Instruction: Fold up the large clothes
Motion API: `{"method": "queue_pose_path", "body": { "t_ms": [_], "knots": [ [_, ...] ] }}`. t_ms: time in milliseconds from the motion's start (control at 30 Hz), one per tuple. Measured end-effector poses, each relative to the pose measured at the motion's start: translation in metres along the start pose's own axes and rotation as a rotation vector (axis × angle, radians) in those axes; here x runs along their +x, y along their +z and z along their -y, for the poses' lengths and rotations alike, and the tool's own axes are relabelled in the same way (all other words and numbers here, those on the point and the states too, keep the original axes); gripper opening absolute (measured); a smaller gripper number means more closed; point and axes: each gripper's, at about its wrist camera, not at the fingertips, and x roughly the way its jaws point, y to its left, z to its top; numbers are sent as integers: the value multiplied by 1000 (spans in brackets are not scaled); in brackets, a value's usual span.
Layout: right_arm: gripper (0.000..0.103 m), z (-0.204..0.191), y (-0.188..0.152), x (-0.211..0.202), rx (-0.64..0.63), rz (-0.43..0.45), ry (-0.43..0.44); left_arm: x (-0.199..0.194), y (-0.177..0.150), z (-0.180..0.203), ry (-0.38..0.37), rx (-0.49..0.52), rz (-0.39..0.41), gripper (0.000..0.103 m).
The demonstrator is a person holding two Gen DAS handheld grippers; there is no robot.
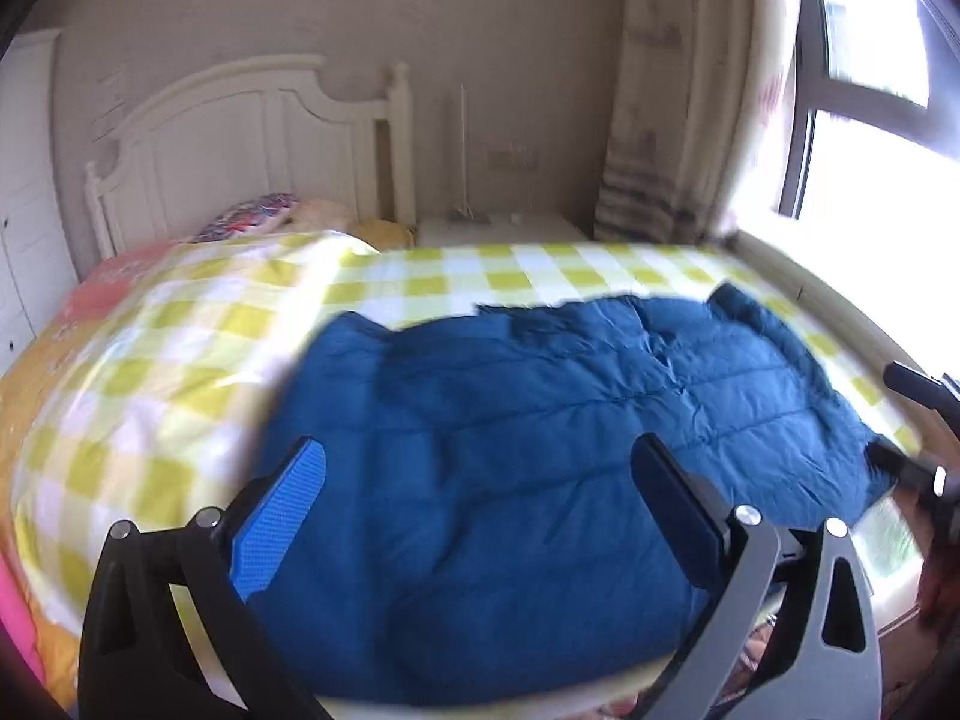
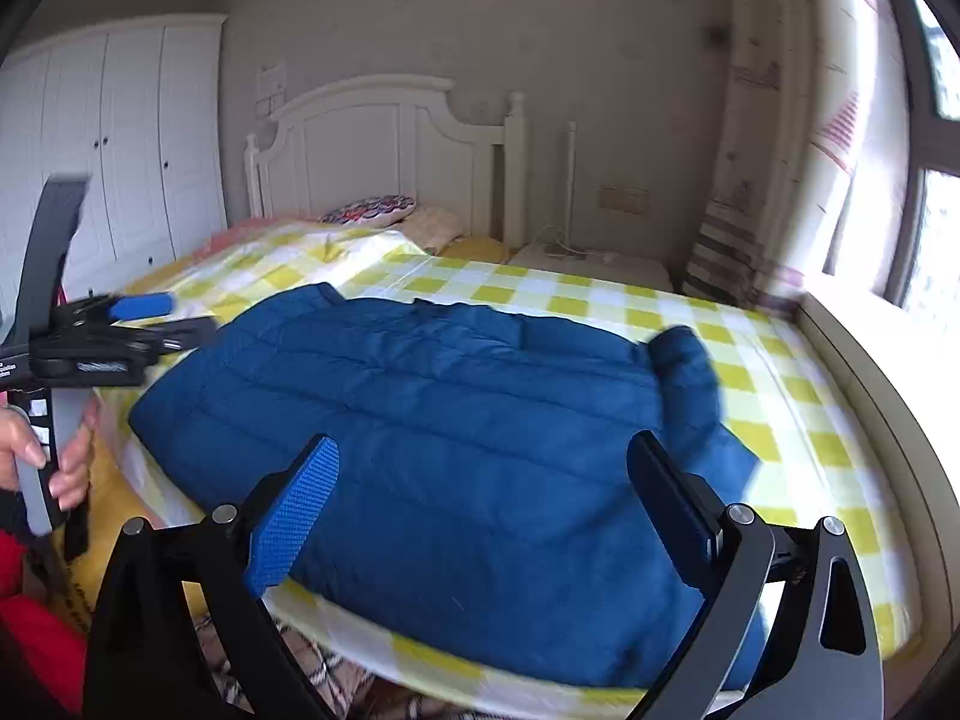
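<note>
Left gripper (image 1: 480, 516) hovers released, jaws wide apart, above the blue quilted padded jacket (image 1: 540, 450). The jacket lies flat on the yellow-checked bedsheet (image 1: 180, 360), long axis left-right. Right gripper (image 2: 483, 510) likewise released, nearer the jacket's right sleeve (image 2: 690, 384).

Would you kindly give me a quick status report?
Left gripper, right gripper open, empty. Blue jacket flat on checked bedsheet. Nothing obstructing.
</note>
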Motion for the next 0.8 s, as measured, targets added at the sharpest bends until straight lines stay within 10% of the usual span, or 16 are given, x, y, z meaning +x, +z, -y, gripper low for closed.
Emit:
{"method": "queue_pose_path", "body": {
  "t_ms": [167,633,800],
  "knots": [
    [96,-27,-32,78,-50,-138,-44,87,-25,21,42,14,-172,101],
    [97,-32,-70,94,-96,-25,-73,90,-54,27,80,101,-71,101],
    [97,-30,-59,89,-68,-118,-41,85,-40,16,14,71,-176,101]
  ]
}}
